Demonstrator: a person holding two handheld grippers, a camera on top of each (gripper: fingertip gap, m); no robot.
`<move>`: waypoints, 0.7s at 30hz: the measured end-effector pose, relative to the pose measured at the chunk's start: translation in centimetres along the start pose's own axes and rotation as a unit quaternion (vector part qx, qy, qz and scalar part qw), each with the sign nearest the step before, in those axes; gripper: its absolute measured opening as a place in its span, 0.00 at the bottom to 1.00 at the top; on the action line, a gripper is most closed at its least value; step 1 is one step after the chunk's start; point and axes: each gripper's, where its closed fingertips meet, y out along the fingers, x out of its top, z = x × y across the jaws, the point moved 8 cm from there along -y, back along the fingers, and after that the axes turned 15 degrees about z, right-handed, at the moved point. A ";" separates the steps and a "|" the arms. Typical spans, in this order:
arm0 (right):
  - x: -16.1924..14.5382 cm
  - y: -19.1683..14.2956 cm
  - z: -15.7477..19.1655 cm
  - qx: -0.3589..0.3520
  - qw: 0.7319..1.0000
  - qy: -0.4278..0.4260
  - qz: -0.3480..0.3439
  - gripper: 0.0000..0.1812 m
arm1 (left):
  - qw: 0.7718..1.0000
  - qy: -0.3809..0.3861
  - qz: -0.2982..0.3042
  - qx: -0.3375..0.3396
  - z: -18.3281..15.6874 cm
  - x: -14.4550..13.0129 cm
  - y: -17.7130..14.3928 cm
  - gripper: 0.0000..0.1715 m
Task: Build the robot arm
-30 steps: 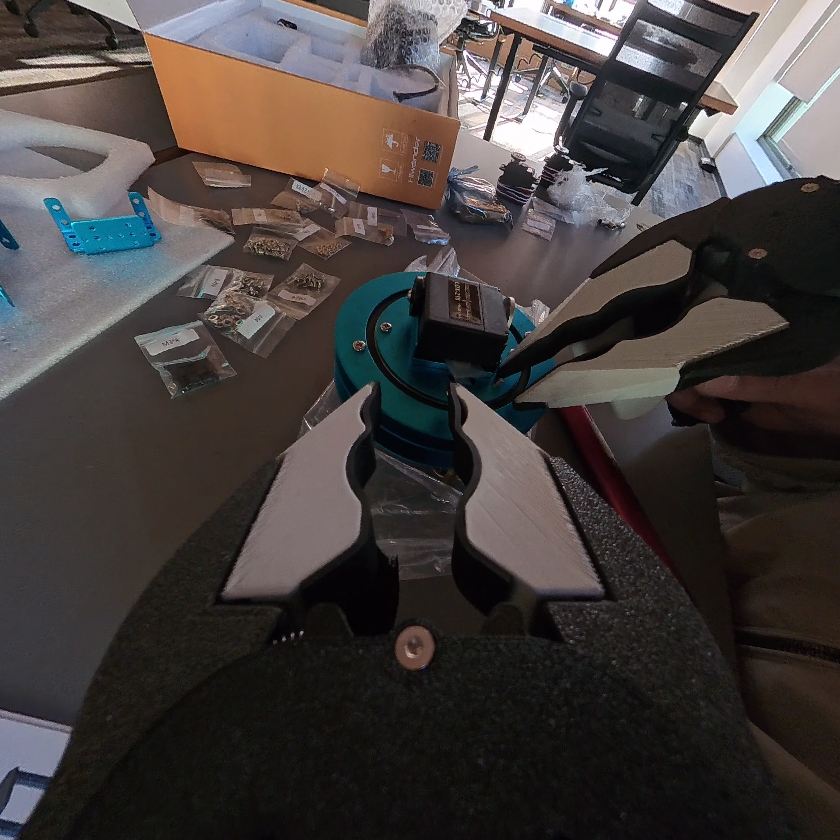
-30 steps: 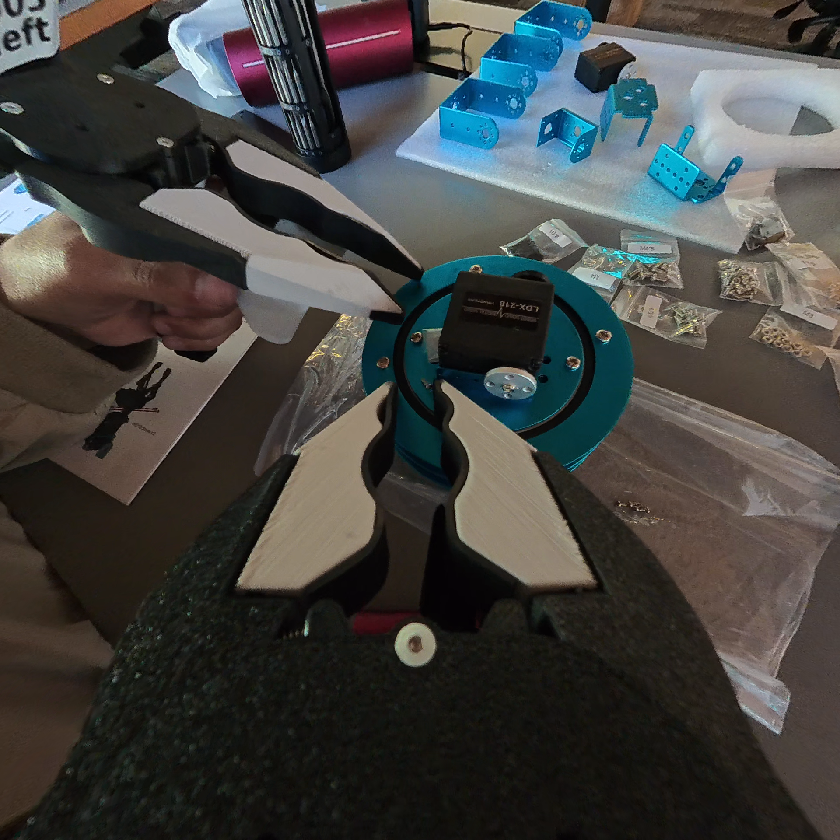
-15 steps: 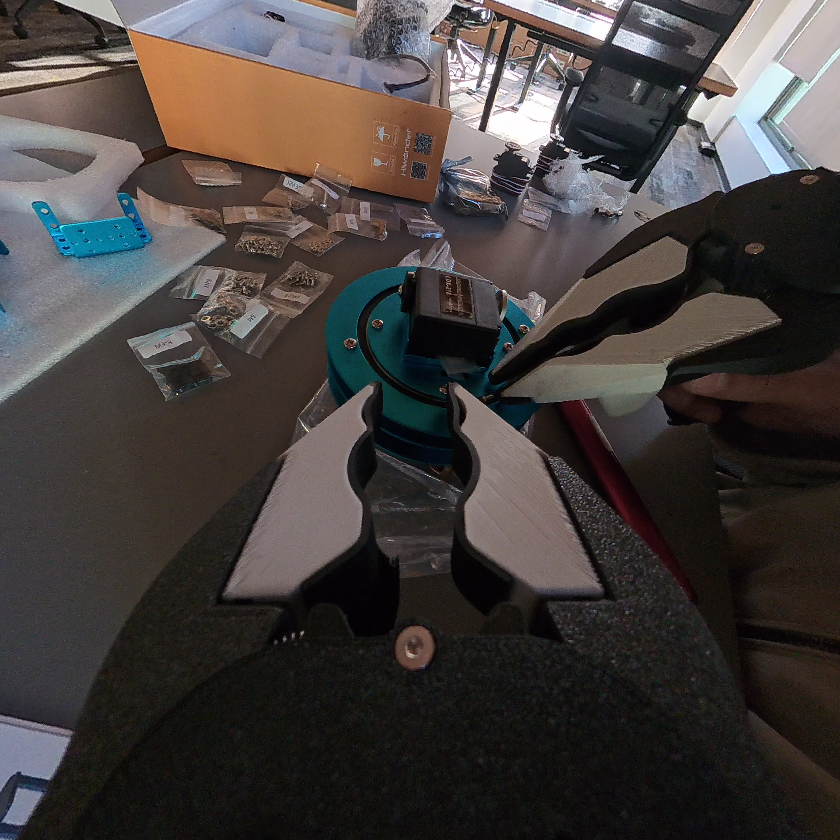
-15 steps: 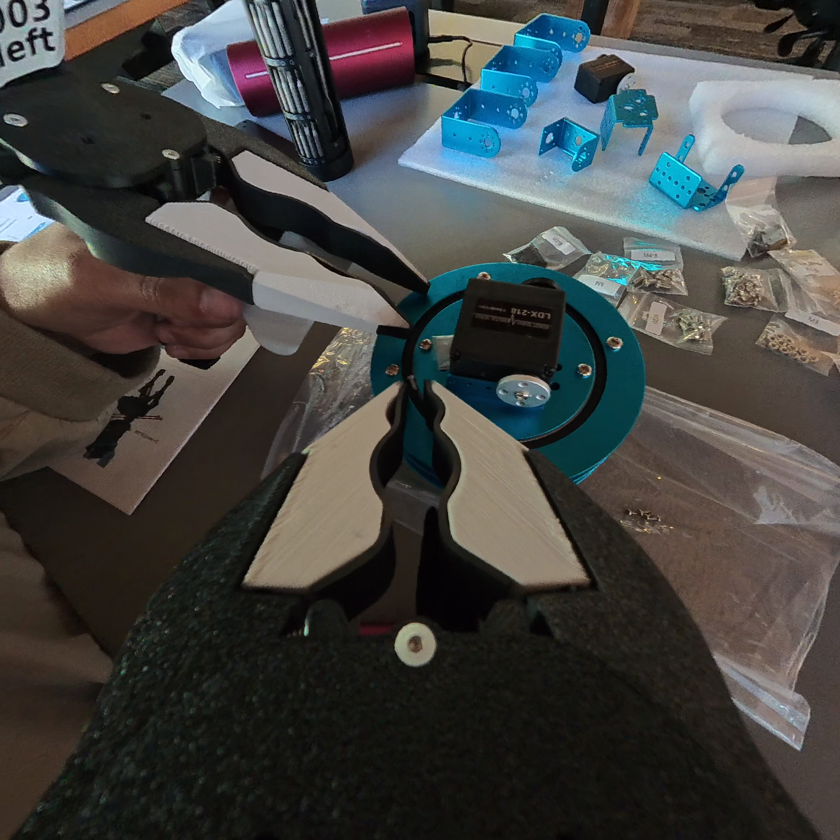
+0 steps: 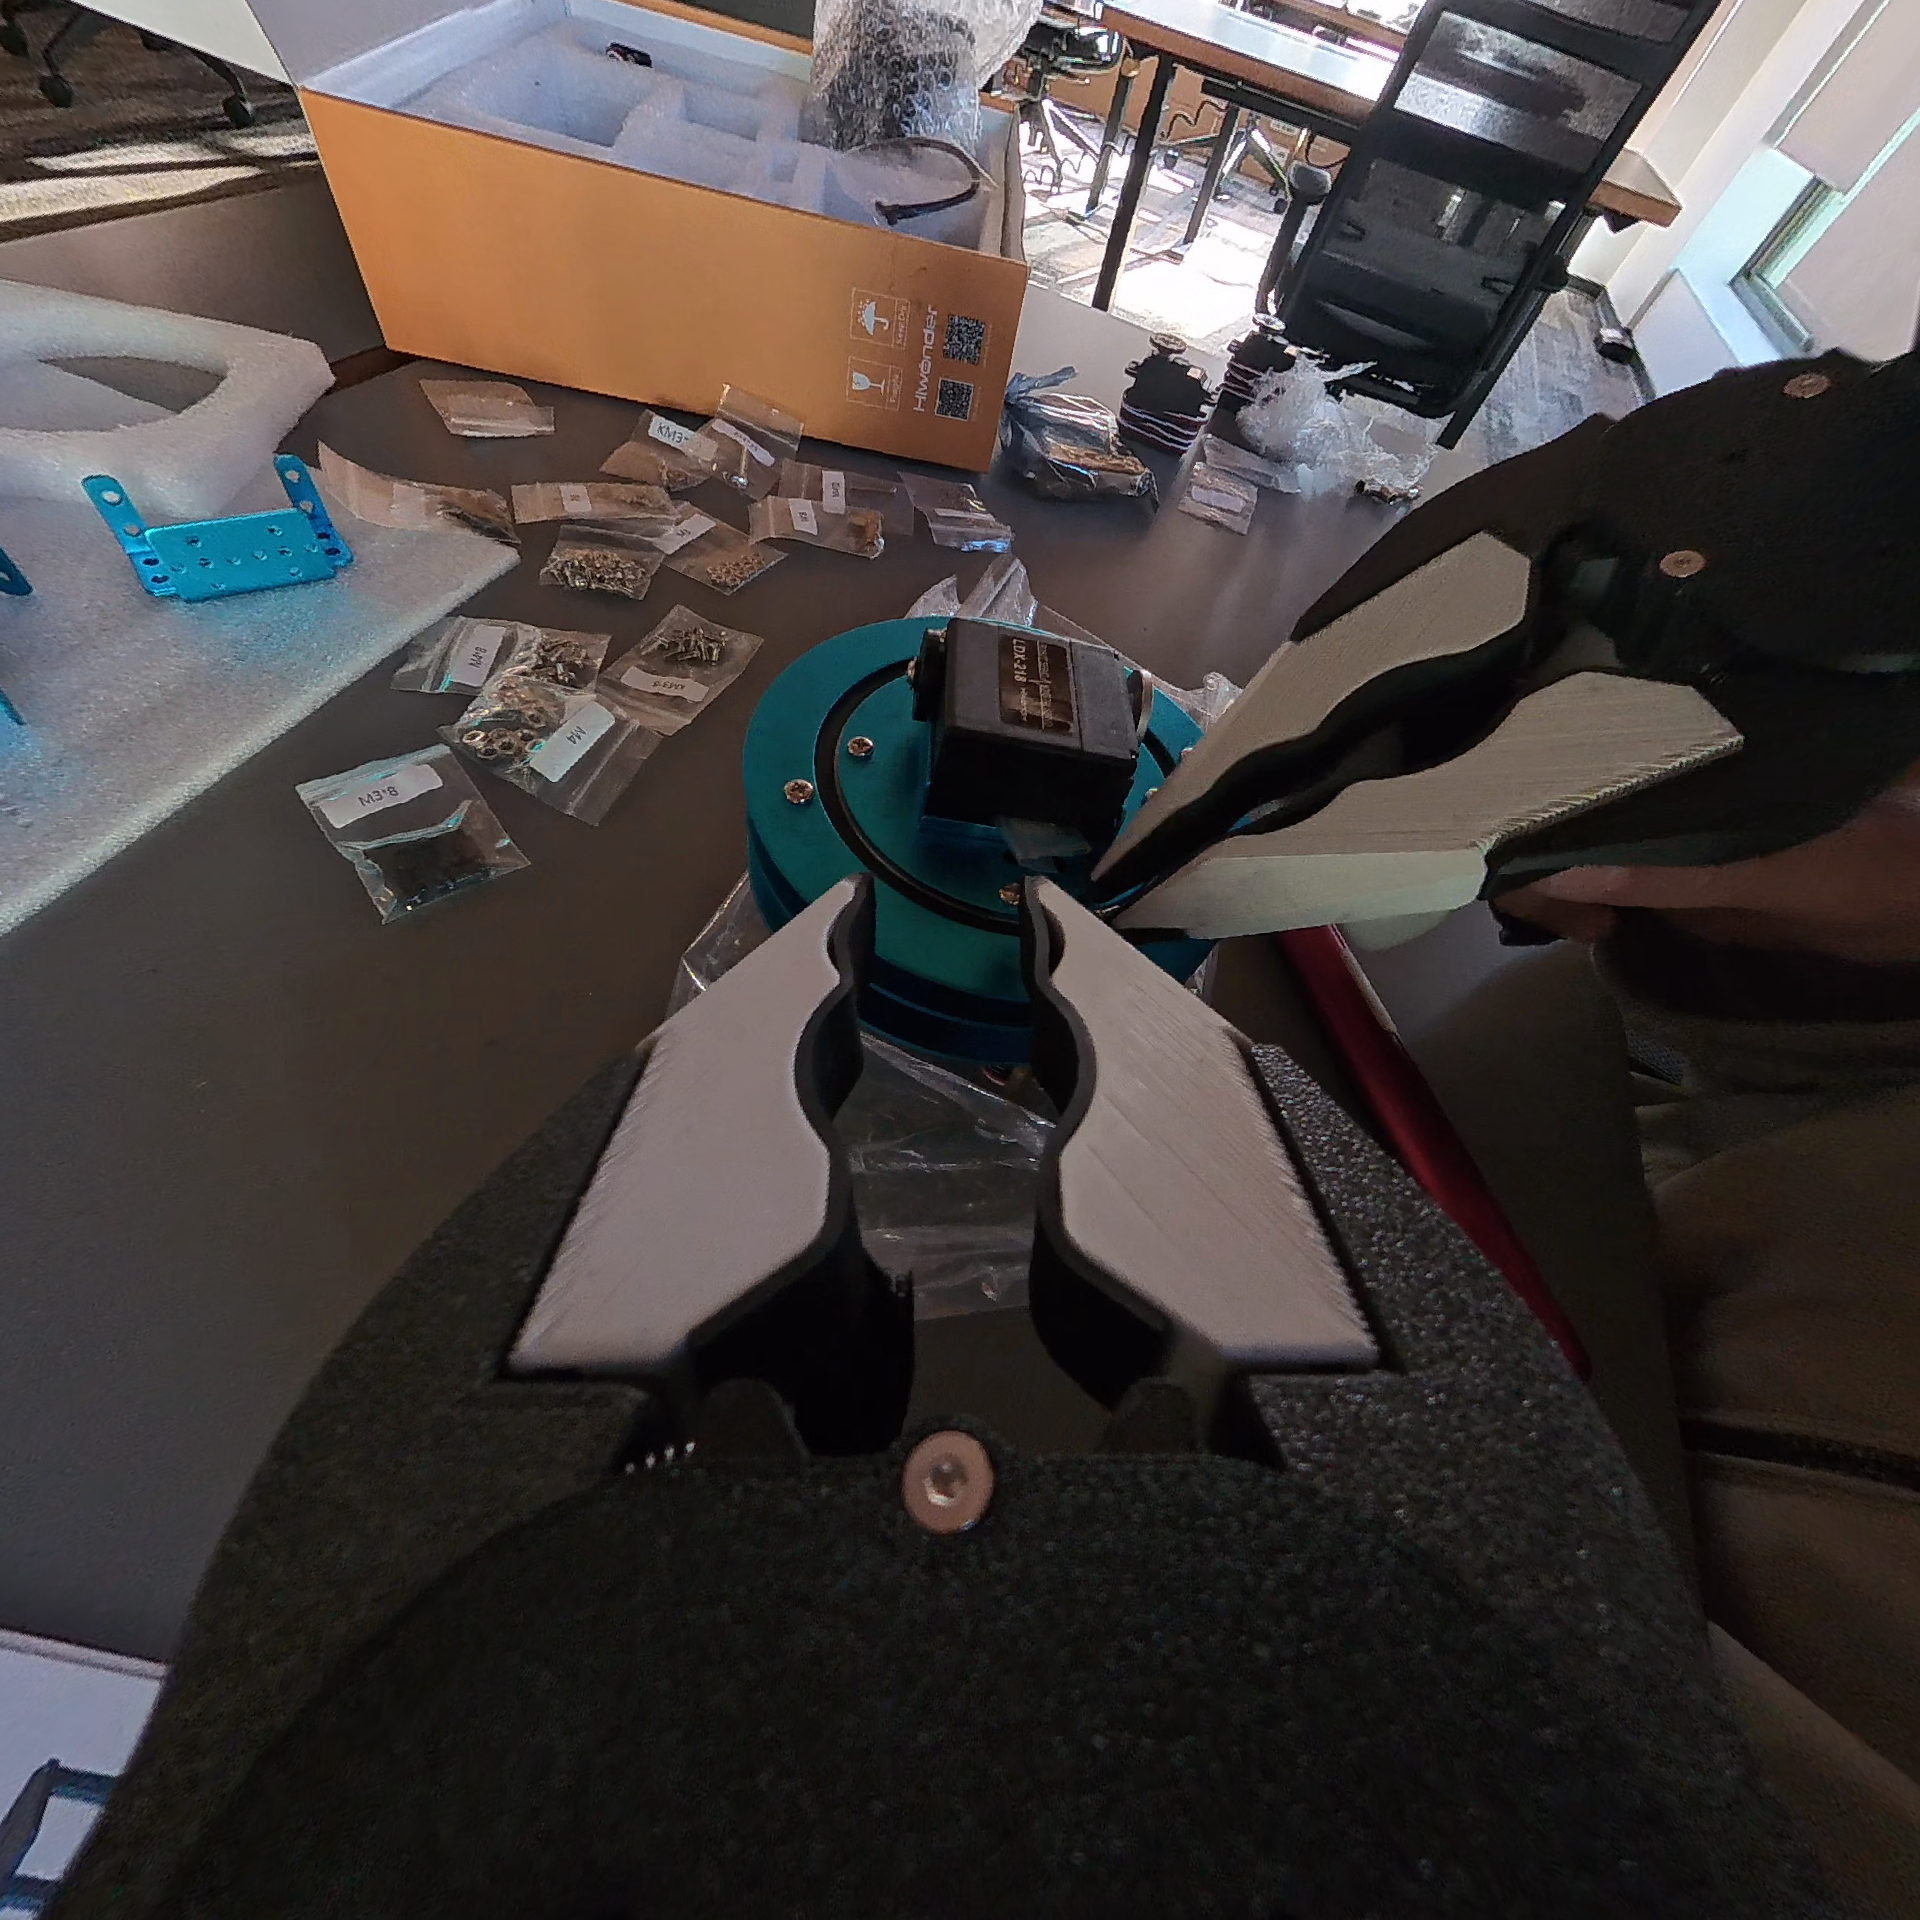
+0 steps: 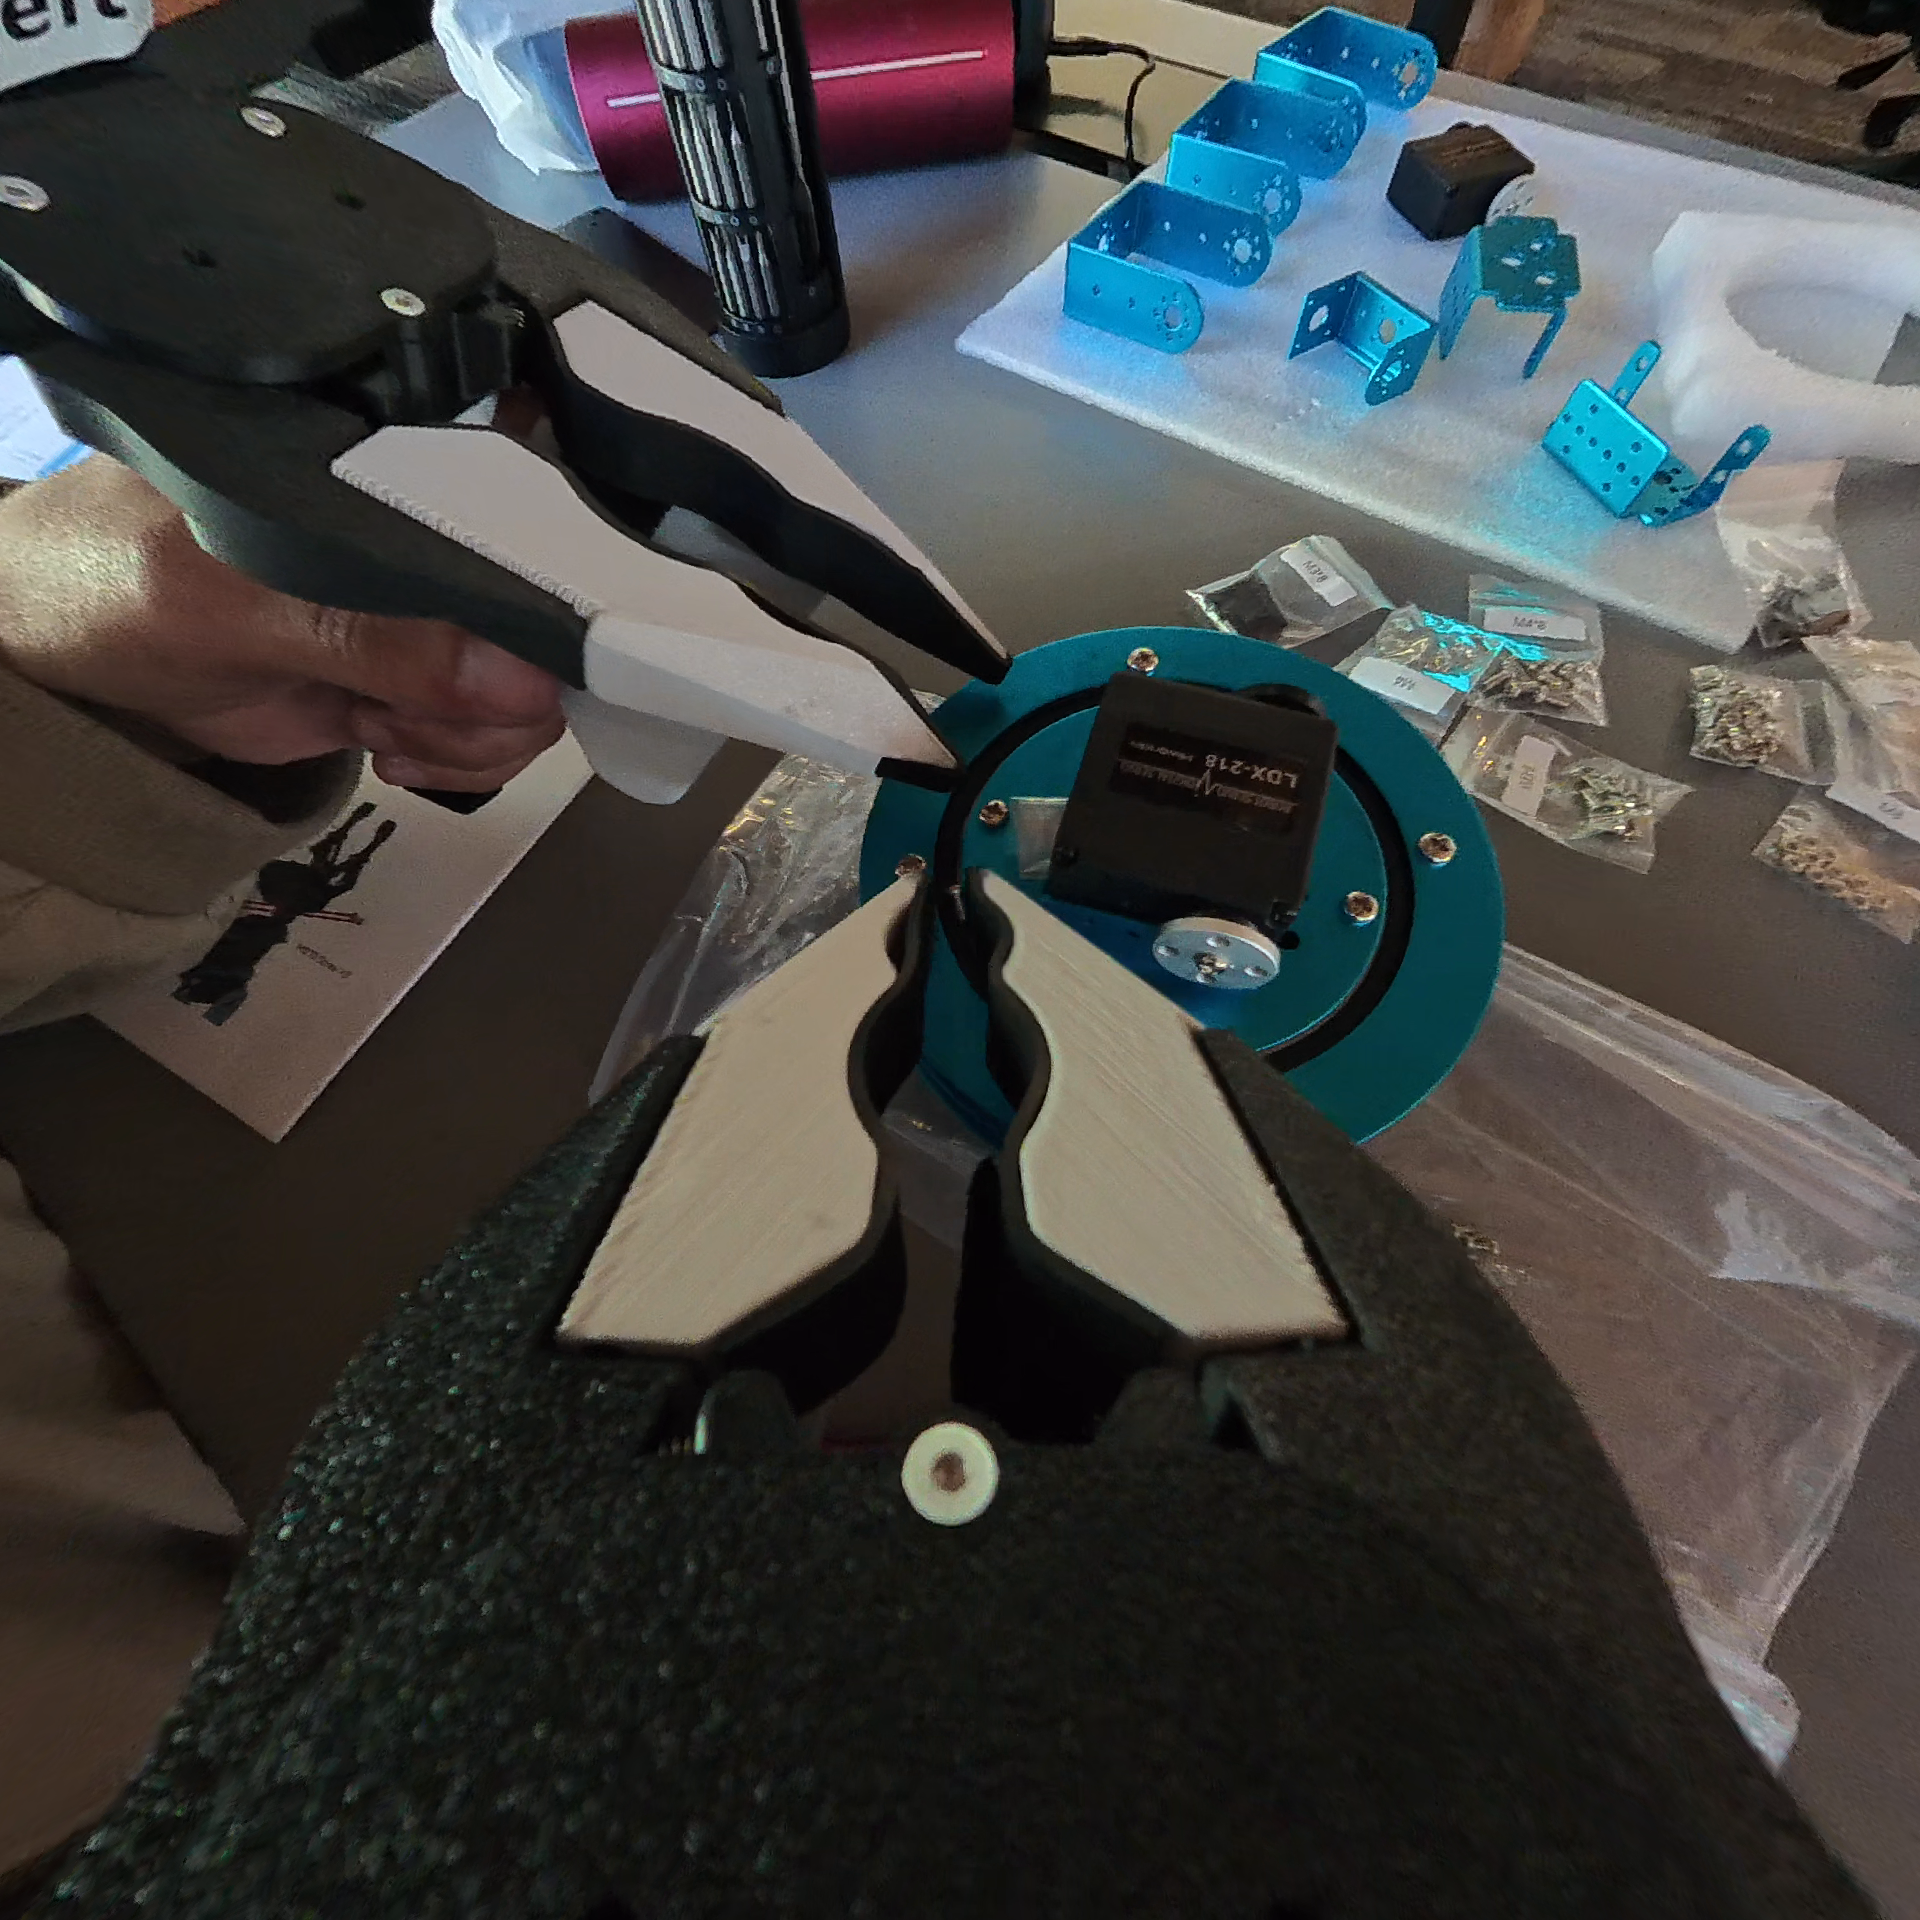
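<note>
A round teal base [image 5: 790, 727] sits on a clear plastic bag on the dark table, with a black servo [image 5: 1023, 727] upright on top. It also shows in the right wrist view [image 6: 1455, 914], with the servo [image 6: 1195, 800] and its silver horn [image 6: 1210, 951]. My left gripper [image 5: 945, 894] is open, its tips at the base's near rim; in the right wrist view [image 6: 971, 712] it touches the left rim. My right gripper [image 6: 948, 881] is closed to a narrow slit over the black ring of the base, with a thin dark sliver between the tips. It enters the left wrist view [image 5: 1110, 902] from the right.
An orange box [image 5: 644, 270] with foam stands at the back. Several small screw bags [image 5: 540, 717] lie left of the base. Blue metal brackets [image 6: 1184, 260] rest on a white foam sheet [image 6: 1351, 457]. A red cylinder [image 6: 894, 104], a black ribbed cylinder [image 6: 758, 177] and a printed sheet [image 6: 312, 935] are nearby. Only a small space, under 4 cm, lies between the two pairs of fingers. It is some 4 centimetres from my right tips to the servo [image 6: 1195, 800]. It turns up in the left wrist view [image 5: 1060, 686] as well.
My right gripper's jaws have narrowed to a slit and its tips have moved forward onto the base's rim. My left gripper keeps the same opening at the rim.
</note>
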 end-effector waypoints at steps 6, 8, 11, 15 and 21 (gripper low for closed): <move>0.1 0.0 0.1 -0.001 1.000 -0.019 0.007 0.02 | 1.000 -0.003 0.002 0.000 0.1 -0.1 0.0 0.15; 0.1 0.0 0.0 0.004 1.000 -0.018 0.008 0.02 | 1.000 -0.001 0.002 0.001 0.1 0.0 0.0 0.15; 0.1 -0.9 -0.4 0.018 1.000 -0.010 -0.013 0.02 | 1.000 -0.001 0.001 0.004 0.1 0.0 -0.1 0.15; 0.3 -3.0 -1.5 0.041 0.998 0.018 -0.051 0.00 | 1.000 0.001 0.000 -0.002 0.0 0.0 -0.1 0.15; -0.4 -3.4 -2.7 0.194 0.969 0.113 -0.102 0.00 | 0.999 0.032 -0.008 -0.014 -1.0 0.2 -0.2 0.15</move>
